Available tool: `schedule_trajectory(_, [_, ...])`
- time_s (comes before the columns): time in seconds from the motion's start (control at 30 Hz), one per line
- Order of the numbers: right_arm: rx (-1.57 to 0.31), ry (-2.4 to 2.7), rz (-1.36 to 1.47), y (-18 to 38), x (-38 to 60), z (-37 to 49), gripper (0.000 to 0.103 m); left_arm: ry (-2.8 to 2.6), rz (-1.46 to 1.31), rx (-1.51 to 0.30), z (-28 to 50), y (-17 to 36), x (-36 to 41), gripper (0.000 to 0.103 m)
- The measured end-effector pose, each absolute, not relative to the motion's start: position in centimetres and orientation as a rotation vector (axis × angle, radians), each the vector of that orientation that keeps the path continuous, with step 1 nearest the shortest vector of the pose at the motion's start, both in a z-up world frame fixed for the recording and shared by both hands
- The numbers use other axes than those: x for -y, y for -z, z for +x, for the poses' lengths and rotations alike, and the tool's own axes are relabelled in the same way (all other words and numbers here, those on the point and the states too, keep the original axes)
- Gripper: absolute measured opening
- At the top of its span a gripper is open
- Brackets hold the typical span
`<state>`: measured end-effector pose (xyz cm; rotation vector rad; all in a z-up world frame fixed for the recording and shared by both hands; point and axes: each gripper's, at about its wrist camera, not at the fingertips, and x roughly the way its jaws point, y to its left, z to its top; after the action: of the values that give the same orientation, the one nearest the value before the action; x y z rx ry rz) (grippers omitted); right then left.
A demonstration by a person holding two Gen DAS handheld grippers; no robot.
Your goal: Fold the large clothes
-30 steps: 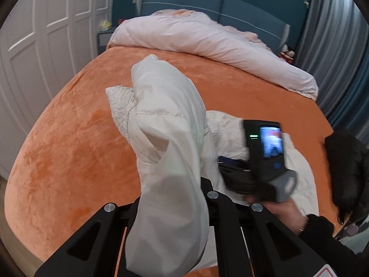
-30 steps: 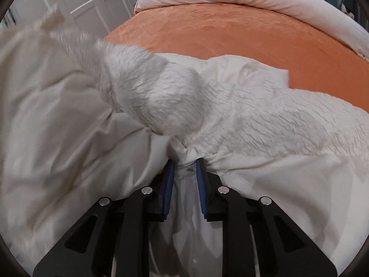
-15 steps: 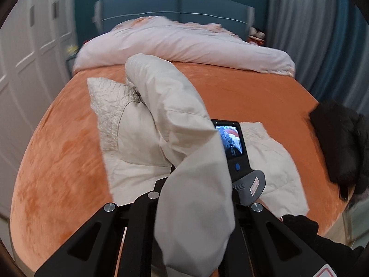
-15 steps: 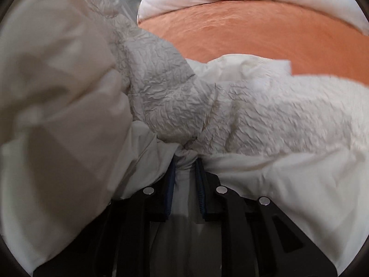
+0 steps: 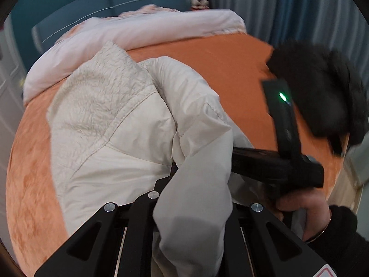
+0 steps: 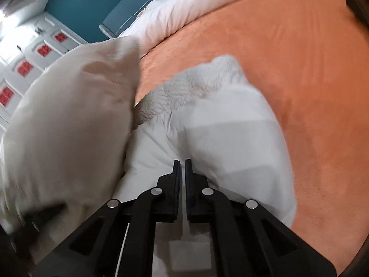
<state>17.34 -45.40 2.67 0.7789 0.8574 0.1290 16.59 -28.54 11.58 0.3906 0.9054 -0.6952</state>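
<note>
A cream padded jacket point(image 5: 120, 143) with a fleecy lining point(image 5: 96, 92) lies on the orange bed point(image 5: 30, 184). One sleeve point(image 5: 196, 196) drapes over my left gripper point(image 5: 175, 170), which is shut on it; the fingertips are mostly hidden under the cloth. In the right wrist view my right gripper point(image 6: 182, 161) hovers over the jacket point(image 6: 230, 138), its jaws closing to a hairline gap with no cloth visible between the pads. A lifted, blurred part of the jacket point(image 6: 69, 127) fills the left of that view. A person's hand point(image 5: 302, 205) holds the right gripper's handle.
A pale pink duvet point(image 5: 138, 34) is bunched along the head of the bed before a teal headboard point(image 5: 103, 2). A black garment point(image 5: 322, 87) lies at the bed's right edge. Grey-blue curtains point(image 5: 288, 4) hang behind it; white wardrobe doors point(image 6: 30, 57) stand to the left.
Both grippers have swung sideways and rolled. The left one carried the sleeve across the jacket. The right one, which pinched a fold of jacket, has let it go and closed.
</note>
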Motion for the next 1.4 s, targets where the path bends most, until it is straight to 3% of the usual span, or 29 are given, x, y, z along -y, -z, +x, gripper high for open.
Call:
schedule_trajectory(0.33, [-0.732, -0.043, 0.711, -8.2, 50.3, 12.6, 0.009, 0.718, 0.584, -0.873, 13.0, -6.2, 32.5, 0.005])
schedule_trajectory(0.37, [-0.722, -0.066, 0.679, -9.9, 50.3, 12.8, 0.013, 0.713, 0.607, -0.855, 12.5, -5.6, 32.8, 0.005])
schedule_trajectory(0.43, [-0.723, -0.113, 0.609, -12.1, 50.0, 14.1, 0.039, 0.705, 0.629, -0.834, 12.1, -5.2, 33.3, 0.005])
schedule_trajectory(0.47, [-0.725, -0.147, 0.564, -13.4, 49.2, 15.0, 0.058, 0.700, 0.626, -0.832, 12.1, -5.1, 33.2, 0.005])
schedule_trajectory(0.5, [-0.733, -0.187, 0.526, -14.2, 48.4, 16.2, 0.063, 0.698, 0.619, -0.834, 12.0, -5.1, 33.1, 0.005])
schedule_trajectory(0.67, [-0.899, -0.325, 0.366, -14.5, 43.7, 21.1, 0.063, 0.691, 0.569, -0.832, 12.4, -6.3, 31.7, 0.006])
schedule_trajectory(0.7, [-0.941, -0.332, 0.339, -13.9, 42.9, 21.6, 0.059, 0.688, 0.570, -0.827, 12.3, -6.5, 31.4, 0.007])
schedule_trajectory(0.73, [-0.966, -0.324, 0.313, -13.5, 42.4, 21.6, 0.052, 0.683, 0.566, -0.819, 12.3, -6.8, 31.1, 0.008])
schedule_trajectory(0.8, [-0.971, -0.352, 0.331, -13.0, 42.2, 22.0, 0.022, 0.677, 0.543, -0.827, 12.4, -7.4, 30.2, 0.011])
schedule_trajectory(0.87, [-0.934, -0.373, 0.371, -14.0, 42.3, 22.1, 0.012, 0.702, 0.481, -0.834, 12.2, -8.9, 28.5, 0.017])
schedule_trajectory(0.97, [-0.841, -0.359, 0.368, -16.6, 42.7, 19.9, 0.009, 0.779, 0.371, -0.803, 11.1, -12.8, 25.1, 0.022])
schedule_trajectory(1.0, [-0.821, -0.346, 0.368, -16.8, 42.9, 19.0, 0.009, 0.806, 0.339, -0.801, 10.8, -13.8, 24.4, 0.028])
schedule_trajectory(1.03, [-0.811, -0.325, 0.367, -17.0, 43.2, 18.5, 0.008, 0.841, 0.283, -0.802, 10.5, -15.0, 23.3, 0.041])
schedule_trajectory(1.1, [-0.804, -0.263, 0.401, -16.5, 45.2, 17.2, 0.007, 0.918, 0.147, -0.783, 9.8, -17.6, 20.4, 0.049])
schedule_trajectory(1.23, [-0.836, -0.183, 0.557, -12.4, 50.1, 14.3, 0.007, 0.865, 0.109, -0.736, 11.2, -19.3, 17.9, 0.050])
schedule_trajectory(1.4, [-0.864, -0.115, 0.680, -6.8, 53.3, 12.7, 0.009, 0.742, 0.159, -0.849, 15.3, -15.7, 19.8, 0.050])
